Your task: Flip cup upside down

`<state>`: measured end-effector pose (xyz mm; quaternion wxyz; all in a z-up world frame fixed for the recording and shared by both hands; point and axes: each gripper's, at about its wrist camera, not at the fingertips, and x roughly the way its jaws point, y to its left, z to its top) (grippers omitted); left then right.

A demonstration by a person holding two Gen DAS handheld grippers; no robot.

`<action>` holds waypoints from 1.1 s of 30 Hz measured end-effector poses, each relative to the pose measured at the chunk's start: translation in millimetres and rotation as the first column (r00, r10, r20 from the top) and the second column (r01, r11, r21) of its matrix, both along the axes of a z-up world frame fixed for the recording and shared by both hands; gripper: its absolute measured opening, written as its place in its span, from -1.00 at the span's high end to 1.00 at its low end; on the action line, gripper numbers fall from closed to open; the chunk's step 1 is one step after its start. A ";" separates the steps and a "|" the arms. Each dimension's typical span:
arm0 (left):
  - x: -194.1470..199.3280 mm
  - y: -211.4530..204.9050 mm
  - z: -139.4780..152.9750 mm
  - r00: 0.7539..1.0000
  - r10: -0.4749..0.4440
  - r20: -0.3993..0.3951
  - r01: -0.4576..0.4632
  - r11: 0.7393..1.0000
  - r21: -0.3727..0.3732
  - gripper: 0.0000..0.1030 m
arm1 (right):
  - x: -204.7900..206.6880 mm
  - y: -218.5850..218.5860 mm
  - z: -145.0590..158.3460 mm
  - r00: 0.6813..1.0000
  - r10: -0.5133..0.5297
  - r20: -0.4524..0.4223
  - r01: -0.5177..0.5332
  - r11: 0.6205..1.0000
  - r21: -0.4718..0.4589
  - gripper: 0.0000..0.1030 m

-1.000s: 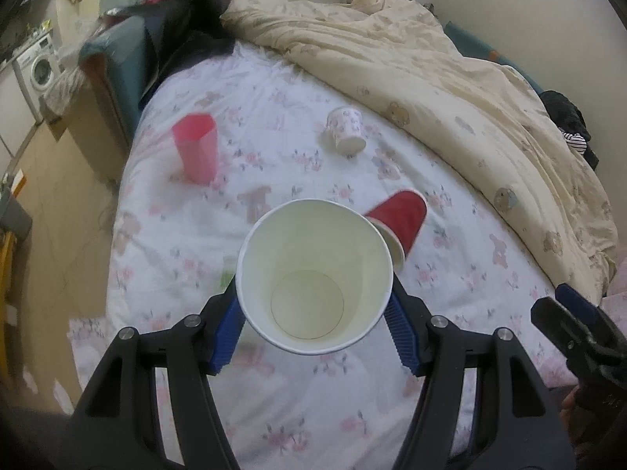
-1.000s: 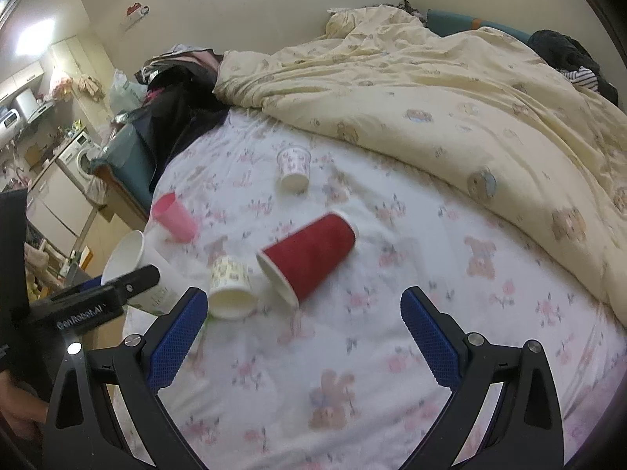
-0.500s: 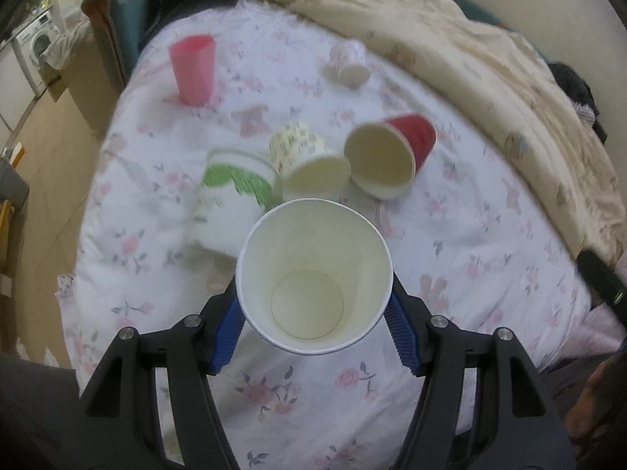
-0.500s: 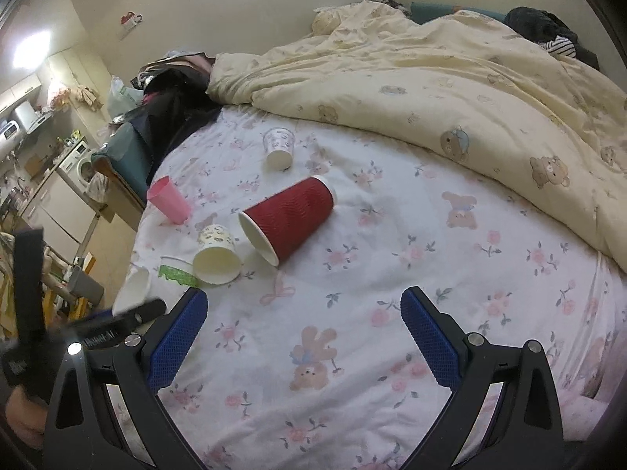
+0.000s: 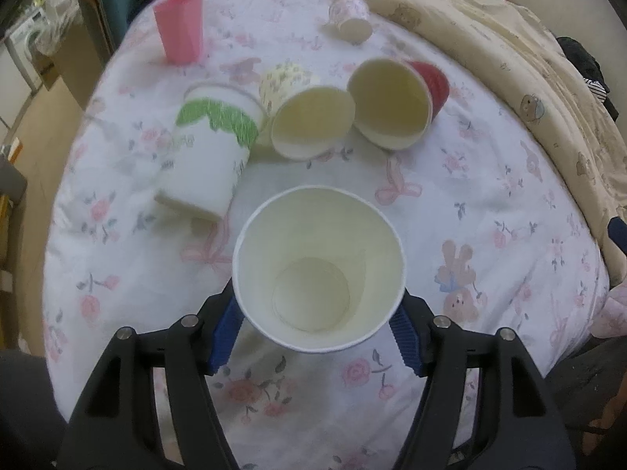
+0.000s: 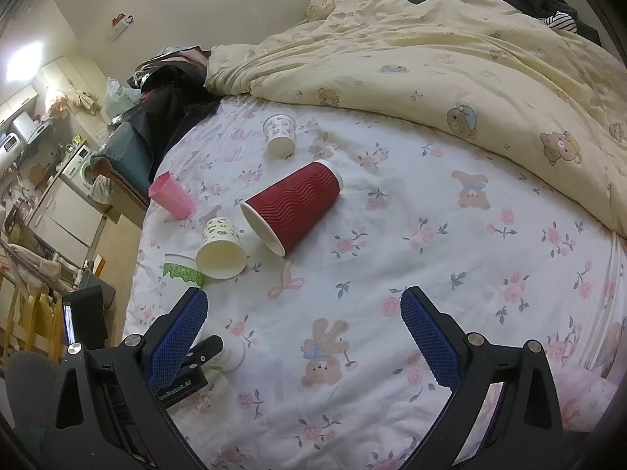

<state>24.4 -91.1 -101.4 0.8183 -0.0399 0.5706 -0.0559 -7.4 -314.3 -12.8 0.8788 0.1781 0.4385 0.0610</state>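
We are pinching a white paper cup in the left tool, its mouth facing the camera, above the flowered bed sheet. We are holding the right tool spread, gripping nothing. A red cup is lying nearby.

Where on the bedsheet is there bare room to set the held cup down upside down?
Free: the floral sheet right of the red cup, up to the yellow duvet, and the near strip around the bear print. Crowded: the left side, where the green-band cup, patterned cup and pink cup cluster. The left hand-held gripper holds the white cup.
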 end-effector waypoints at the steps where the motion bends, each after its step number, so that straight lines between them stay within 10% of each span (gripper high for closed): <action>1: 0.4 -0.2 0.8 1.000 0.002 -0.005 -0.002 1.000 0.003 -0.37 | 0.2 0.8 0.0 1.000 0.000 0.000 0.000 1.000 0.000 -0.96; 33: -35.7 75.8 92.1 0.994 -0.034 0.101 0.032 0.999 0.024 -0.44 | -2.5 47.8 -10.9 0.991 0.134 -0.022 -0.136 0.986 -0.096 -0.96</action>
